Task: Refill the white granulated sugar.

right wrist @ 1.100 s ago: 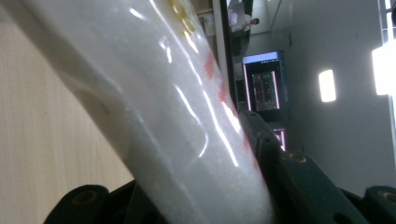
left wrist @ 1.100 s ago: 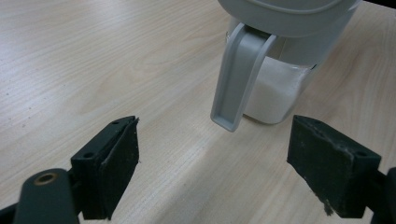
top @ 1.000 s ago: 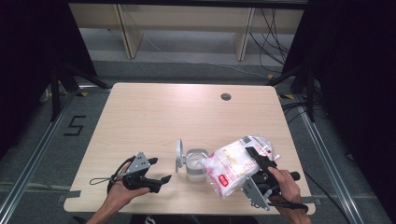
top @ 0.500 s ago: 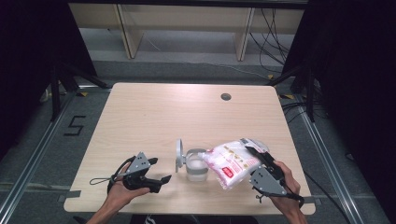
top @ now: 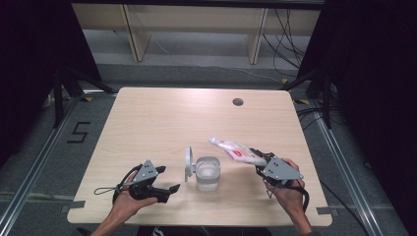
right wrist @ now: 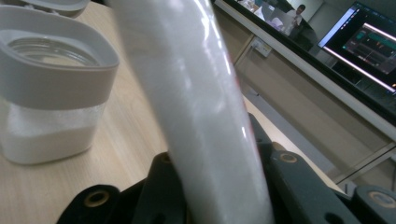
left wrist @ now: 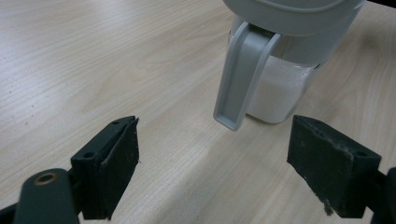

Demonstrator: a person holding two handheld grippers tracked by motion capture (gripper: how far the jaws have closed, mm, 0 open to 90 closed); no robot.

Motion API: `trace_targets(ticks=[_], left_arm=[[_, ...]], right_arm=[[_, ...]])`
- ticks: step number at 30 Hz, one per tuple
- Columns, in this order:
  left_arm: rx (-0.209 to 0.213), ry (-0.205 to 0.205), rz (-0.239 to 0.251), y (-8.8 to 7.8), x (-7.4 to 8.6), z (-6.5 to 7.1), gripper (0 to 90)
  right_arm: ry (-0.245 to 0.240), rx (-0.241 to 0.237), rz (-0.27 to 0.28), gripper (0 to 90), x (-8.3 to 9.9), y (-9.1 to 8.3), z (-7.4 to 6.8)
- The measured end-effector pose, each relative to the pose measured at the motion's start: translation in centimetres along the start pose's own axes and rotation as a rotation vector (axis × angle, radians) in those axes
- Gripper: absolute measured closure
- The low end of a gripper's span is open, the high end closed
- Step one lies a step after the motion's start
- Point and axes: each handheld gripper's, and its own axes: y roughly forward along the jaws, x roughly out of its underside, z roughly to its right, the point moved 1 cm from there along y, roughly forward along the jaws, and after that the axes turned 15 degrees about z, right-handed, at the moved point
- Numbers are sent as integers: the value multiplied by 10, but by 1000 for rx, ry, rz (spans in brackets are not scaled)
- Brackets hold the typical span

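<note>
A clear jar [top: 208,173] with a grey rim holds white powder and stands near the table's front middle, its hinged lid [top: 188,163] swung open to the left. My right gripper [top: 256,156] is shut on a white plastic bag with red print [top: 235,150], which sticks out left toward the jar, edge-on and raised. Its jaws have just been closing further on the bag. In the right gripper view the bag [right wrist: 196,116] rises from between the jaws, with the jar [right wrist: 51,93] at left. My left gripper [top: 171,189] rests open left of the jar; its view faces the jar [left wrist: 280,88] and the hanging lid latch [left wrist: 240,79].
The light wooden table [top: 162,123] has a round cable hole [top: 238,102] at the back right. Wooden shelving stands beyond the far edge, and dark curtains hang on both sides. A monitor [right wrist: 369,46] glows in the background of the right gripper view.
The right hand has drawn the bag away from over the jar, to the right. The bag has turned from broadside to edge-on. The left gripper has not moved.
</note>
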Motion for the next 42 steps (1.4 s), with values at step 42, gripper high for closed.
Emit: trace_targets(ticks=[42], left_arm=[[-1, 4, -7, -1, 0, 0, 163]], right_arm=[[334, 130, 40, 812, 48, -4, 37]])
